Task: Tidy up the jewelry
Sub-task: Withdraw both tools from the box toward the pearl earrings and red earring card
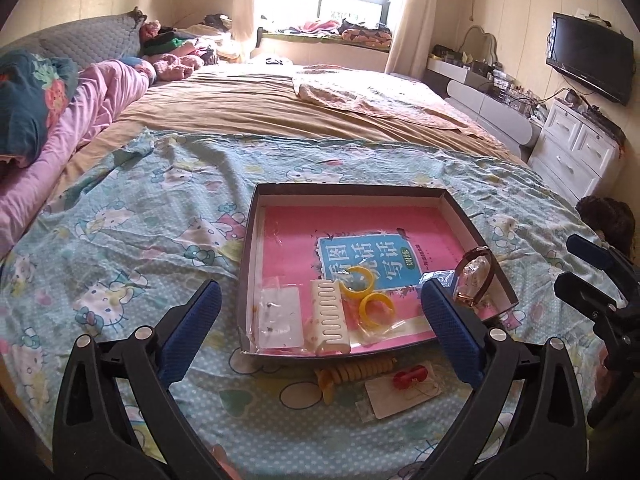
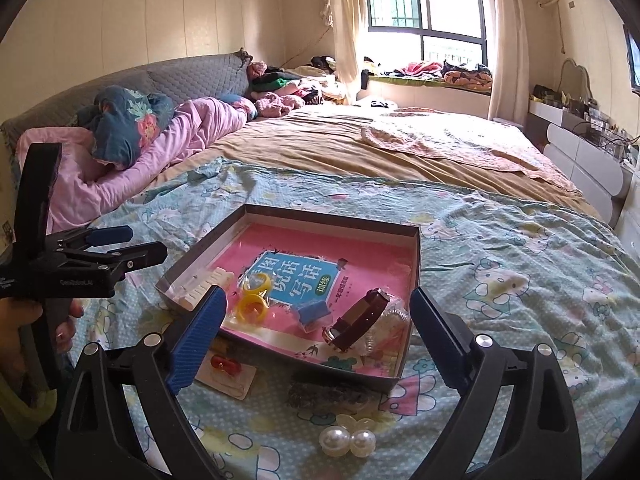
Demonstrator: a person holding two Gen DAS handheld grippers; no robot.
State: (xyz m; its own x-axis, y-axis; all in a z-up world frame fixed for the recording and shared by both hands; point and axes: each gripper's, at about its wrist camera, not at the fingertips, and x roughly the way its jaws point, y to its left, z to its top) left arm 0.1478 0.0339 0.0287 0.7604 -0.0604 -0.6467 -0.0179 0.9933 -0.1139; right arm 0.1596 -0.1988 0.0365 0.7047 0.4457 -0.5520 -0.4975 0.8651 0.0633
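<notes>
A shallow dark cardboard tray point(image 1: 460, 208) lies on the pale blue cartoon-print bedsheet point(image 1: 132, 240), lined with a pink booklet point(image 1: 296, 232). Inside, along its near side from left to right: a clear packet of small earrings point(image 1: 278, 316), a white comb-shaped hair clip point(image 1: 328, 316) with its long axis running near to far, two yellow plastic rings point(image 1: 366, 292), and a brown-strapped wristwatch point(image 2: 360, 318) lying slantwise in the right corner. Just outside the near wall lie a red bead on a white card point(image 1: 404, 386), a yellow coiled band point(image 1: 352, 374) and a pearl hair tie point(image 2: 348, 438). Left gripper point(image 1: 320, 316) and right gripper point(image 2: 316, 334) hang over the near edge, jaws spread wide, holding nothing. Open sheet surrounds the tray.
</notes>
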